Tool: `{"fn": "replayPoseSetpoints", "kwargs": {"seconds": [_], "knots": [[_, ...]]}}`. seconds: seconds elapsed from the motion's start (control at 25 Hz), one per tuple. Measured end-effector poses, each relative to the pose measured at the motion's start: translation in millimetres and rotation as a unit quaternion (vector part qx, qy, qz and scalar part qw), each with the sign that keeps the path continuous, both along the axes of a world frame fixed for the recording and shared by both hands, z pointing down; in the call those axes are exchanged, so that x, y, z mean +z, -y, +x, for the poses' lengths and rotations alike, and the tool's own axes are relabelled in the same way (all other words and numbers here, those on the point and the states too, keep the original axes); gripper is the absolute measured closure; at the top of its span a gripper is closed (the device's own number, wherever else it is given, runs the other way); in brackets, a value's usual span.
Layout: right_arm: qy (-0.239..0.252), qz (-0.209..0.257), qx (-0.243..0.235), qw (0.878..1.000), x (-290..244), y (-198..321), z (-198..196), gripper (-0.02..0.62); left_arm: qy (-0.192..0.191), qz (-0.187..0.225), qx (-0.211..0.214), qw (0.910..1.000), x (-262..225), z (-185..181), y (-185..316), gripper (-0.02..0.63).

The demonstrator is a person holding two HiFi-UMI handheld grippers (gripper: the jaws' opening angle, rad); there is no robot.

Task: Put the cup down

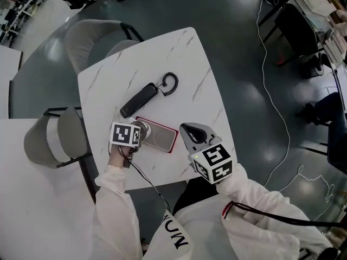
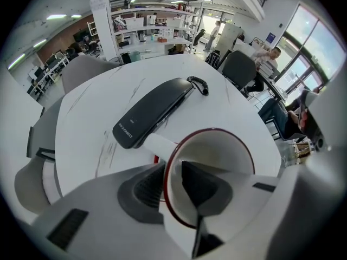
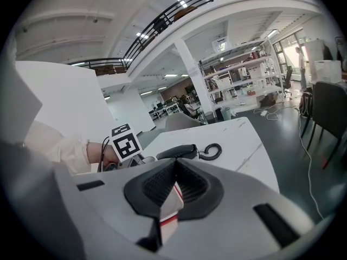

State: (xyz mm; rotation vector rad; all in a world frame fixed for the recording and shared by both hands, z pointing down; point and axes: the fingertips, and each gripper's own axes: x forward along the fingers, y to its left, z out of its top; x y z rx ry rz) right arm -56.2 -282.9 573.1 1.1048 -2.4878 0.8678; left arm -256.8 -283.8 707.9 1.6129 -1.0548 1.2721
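Your left claw (image 2: 172, 184) straddles the wall of the red-rimmed white cup (image 2: 219, 150), one pad outside and one inside. The jaws are spread enough that the inner pad looks clear of the wall. The cup stands upright at the claw's tips, apparently on the nearest corner of the red-edged tray (image 1: 162, 138), with the black telephone handset (image 2: 154, 112) just beyond. The setting-down looks done, and only lifting the claw out is left. Your right claw (image 3: 173, 169) is pressed together and empty.

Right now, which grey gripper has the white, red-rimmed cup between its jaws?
The left gripper: the wall of the white, red-rimmed cup stands between its jaws; the right gripper hangs apart.
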Motion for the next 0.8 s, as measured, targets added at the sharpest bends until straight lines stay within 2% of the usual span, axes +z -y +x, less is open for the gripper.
{"fn": "replayPoseSetpoints", "kwargs": {"seconds": [0.12,0.28,0.48,0.8], "knots": [[0.0,0.001,0.002,1.0,-2,-4,3,0.591,0.006,0.009,-0.003,0.9999,-2,0,-1,0.514],[0.0,0.003,0.007,1.0,-6,-10,8,0.591,0.006,0.028,-0.014,0.9995,-9,0,3,0.439],[-0.002,0.003,0.014,1.0,-11,-20,15,0.591,0.008,0.042,-0.015,0.999,-21,1,3,0.431],[-0.01,0.021,0.02,1.0,-27,-36,17,0.592,-0.006,0.091,-0.016,0.9957,-61,6,4,0.431]]}}
